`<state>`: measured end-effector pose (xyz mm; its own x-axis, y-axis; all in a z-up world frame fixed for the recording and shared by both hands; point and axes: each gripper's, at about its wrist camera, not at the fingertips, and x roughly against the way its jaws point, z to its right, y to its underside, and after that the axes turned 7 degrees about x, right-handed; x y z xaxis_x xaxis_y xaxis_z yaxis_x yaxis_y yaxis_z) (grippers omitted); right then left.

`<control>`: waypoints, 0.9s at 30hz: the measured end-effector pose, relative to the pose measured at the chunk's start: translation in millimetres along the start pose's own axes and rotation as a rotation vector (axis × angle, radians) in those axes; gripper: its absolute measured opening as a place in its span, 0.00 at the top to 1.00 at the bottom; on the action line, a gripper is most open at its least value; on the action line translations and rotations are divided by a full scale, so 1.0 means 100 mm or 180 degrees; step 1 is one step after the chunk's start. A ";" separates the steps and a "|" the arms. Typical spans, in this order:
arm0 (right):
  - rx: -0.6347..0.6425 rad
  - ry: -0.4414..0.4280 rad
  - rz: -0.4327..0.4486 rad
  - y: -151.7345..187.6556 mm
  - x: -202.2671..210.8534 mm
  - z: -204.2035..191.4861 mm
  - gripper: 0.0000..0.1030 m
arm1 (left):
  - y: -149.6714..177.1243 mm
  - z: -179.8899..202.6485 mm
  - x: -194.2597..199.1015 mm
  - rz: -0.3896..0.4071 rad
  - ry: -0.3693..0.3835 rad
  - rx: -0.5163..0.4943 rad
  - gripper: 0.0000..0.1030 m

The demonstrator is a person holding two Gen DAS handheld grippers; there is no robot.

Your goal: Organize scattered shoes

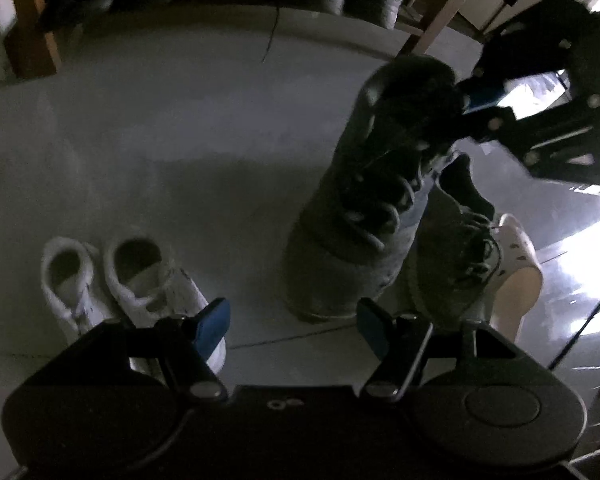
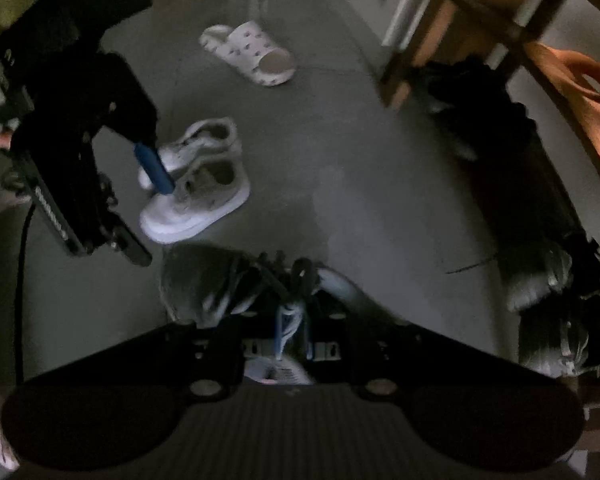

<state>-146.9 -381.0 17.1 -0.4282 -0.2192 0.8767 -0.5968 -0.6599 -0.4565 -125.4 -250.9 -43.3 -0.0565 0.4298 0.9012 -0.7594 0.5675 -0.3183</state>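
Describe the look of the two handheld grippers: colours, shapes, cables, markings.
Both are black and angular. The left gripper has two rounded lobes at its base, silver pivot bolts, and blue pads on its jaws. A black cable hangs below it in the right wrist view. The right gripper has a ribbed black body, two broad wings, blue pads and silver bolts.

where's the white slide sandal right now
In the right wrist view, the white slide sandal lies alone on the grey floor at upper centre, beyond the pair of white sneakers.
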 end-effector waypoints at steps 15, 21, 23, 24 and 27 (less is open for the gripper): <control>-0.0552 0.0117 -0.0223 0.33 -0.66 -0.20 0.82 | 0.09 0.03 -0.14 -0.0148 -0.0033 0.0018 0.32; -0.1079 0.0644 0.0064 0.45 -0.24 -0.15 0.25 | 0.12 0.08 -0.13 -0.0146 -0.0012 -0.0127 0.32; -0.1180 0.0651 0.0135 0.58 -0.09 -0.15 0.25 | 0.11 0.13 -0.18 -0.0199 0.0015 -0.0171 0.32; -0.1244 0.0656 0.0179 0.67 0.02 -0.16 0.25 | 0.10 0.17 -0.22 -0.0240 0.0021 -0.0189 0.32; -0.1331 0.0854 0.0054 0.91 0.17 -0.33 0.25 | 0.07 0.27 -0.31 -0.0327 0.0040 -0.0229 0.32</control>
<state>-231.1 -420.8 -15.0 -0.5670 0.0014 0.8237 -0.7858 -0.3010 -0.5403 -146.8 -279.2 -65.3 0.0276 0.3753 0.9265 -0.7121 0.6578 -0.2452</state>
